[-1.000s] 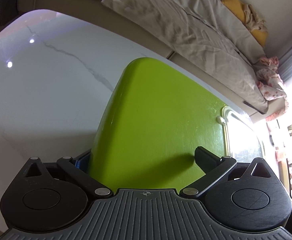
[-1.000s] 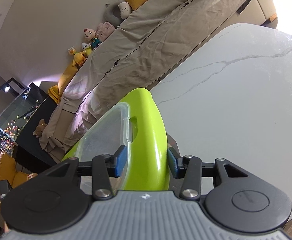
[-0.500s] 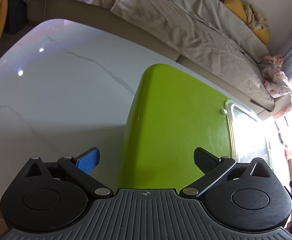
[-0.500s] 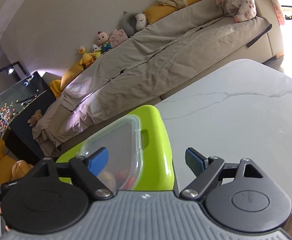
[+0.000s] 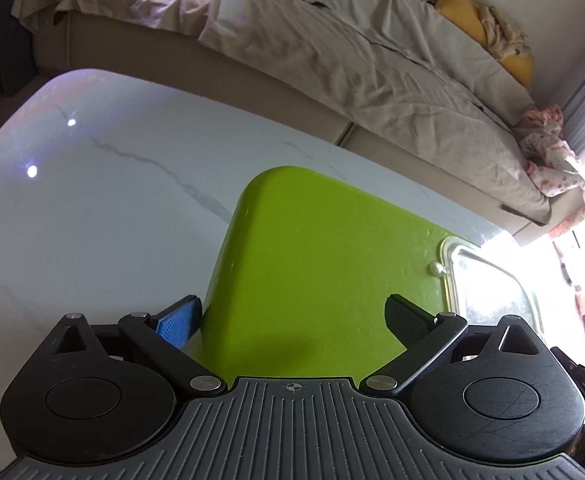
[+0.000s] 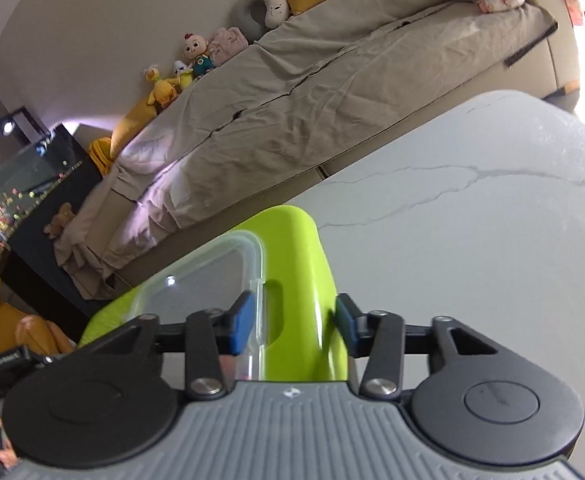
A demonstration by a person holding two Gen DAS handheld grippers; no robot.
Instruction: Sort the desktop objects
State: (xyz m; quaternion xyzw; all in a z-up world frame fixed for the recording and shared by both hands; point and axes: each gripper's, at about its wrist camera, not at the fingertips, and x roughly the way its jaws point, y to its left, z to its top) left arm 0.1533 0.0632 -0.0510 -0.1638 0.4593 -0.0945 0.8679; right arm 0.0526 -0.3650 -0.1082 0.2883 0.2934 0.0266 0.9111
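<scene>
Item: green storage box (image 5: 324,280) with clear lid (image 6: 208,280), lying on the white marble table (image 5: 92,208), its lid end toward the right gripper (image 6: 292,322); right gripper, spread wide half a second ago, is now closing its blue pads about the box's green rim beside the lid latch, pads near or just touching, so a firm hold is not certain; left gripper (image 5: 292,320), clamped on the far end a second ago, is now standing open, one pad beside the box wall, the other over its top face; judged meaning: box is being set down or re-gripped, sorting largely done, since the tabletop is showing no loose objects; surroundings: covered sofa (image 6: 332,92) with plush toys (image 6: 196,56), fish tank (image 6: 16,192); obstructions: none appearing on the table around the box
</scene>
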